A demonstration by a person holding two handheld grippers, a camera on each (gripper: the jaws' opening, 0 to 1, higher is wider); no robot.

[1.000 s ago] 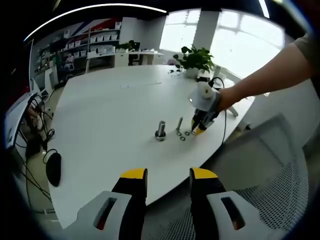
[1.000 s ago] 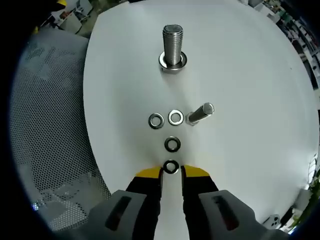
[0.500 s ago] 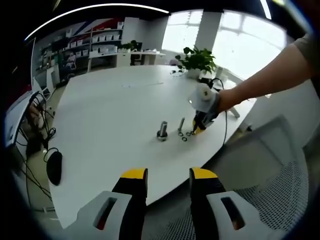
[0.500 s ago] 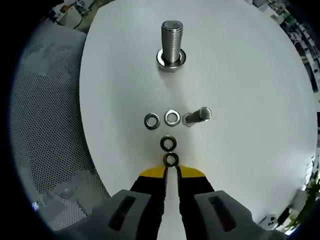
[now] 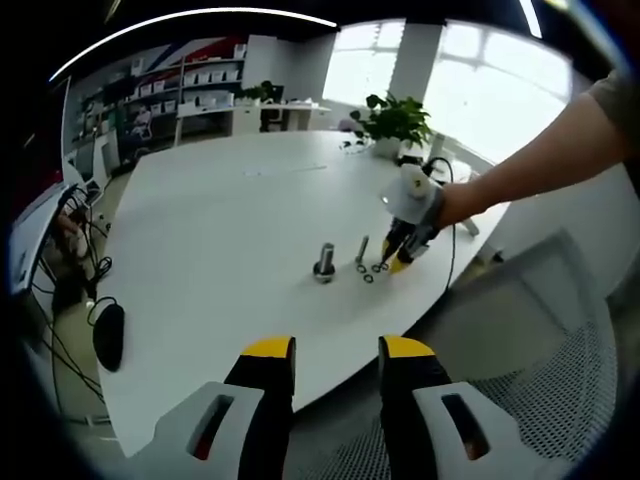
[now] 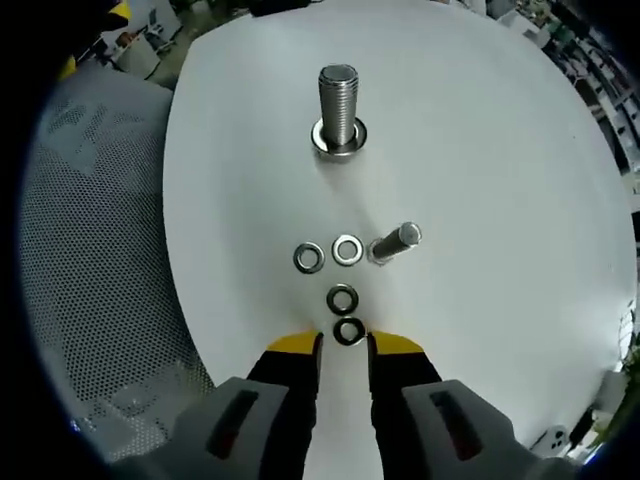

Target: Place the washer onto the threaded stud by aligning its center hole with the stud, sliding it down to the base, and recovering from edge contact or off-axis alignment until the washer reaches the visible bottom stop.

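Four washers lie flat on the table (image 6: pixel 480 180); none is on the upright threaded stud (image 6: pixel 338 105) at 12 o'clock yet. Our right gripper (image 6: pixel 343 345) stands spread around the nearest washer (image 6: pixel 348 331), not pinching. Grasping, lifting and threading remain. Our left gripper (image 5: pixel 333 352) waits open, empty.

The white table (image 6: pixel 500 200) carries 2 upright threaded studs (image 6: pixel 338 105) and 4 washers (image 6: pixel 347 330).

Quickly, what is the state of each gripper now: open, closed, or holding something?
Left gripper: open, holding nothing, back from the table.
Right gripper: open, its tips just short of the nearest washer, not gripping it.
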